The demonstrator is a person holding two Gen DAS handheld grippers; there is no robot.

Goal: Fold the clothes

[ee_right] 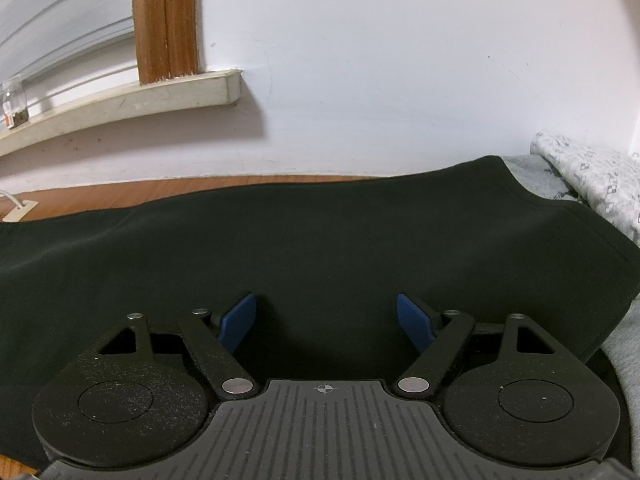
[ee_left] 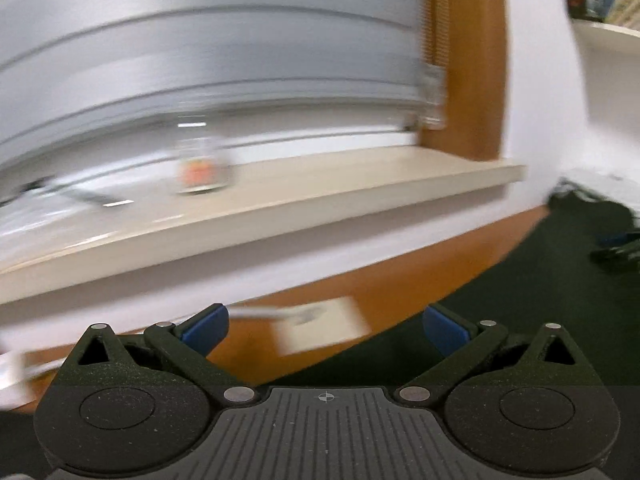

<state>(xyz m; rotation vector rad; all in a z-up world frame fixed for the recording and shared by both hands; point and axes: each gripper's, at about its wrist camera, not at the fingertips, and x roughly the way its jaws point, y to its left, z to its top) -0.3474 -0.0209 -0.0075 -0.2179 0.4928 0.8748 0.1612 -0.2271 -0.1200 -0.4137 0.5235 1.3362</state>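
Two tools (ee_left: 326, 330) (ee_right: 326, 322) gape empty | left view: blurred sill (ee_left: 360, 184) | right only: dark garment (ee_right: 320, 240) (flat)

Left gripper (ee_left: 326, 330) fingers spread wide, nothing between them, pitched down. Right gripper (ee_right: 326, 322) fingers also apart, empty, angled down.

Glass jar (ee_right: 14, 100) on cream windowsill (ee_right: 120, 100)

Dark green garment (ee_right: 320, 240) spread flat, smooth, across wooden surface; right end overlaps grey patterned fabric.
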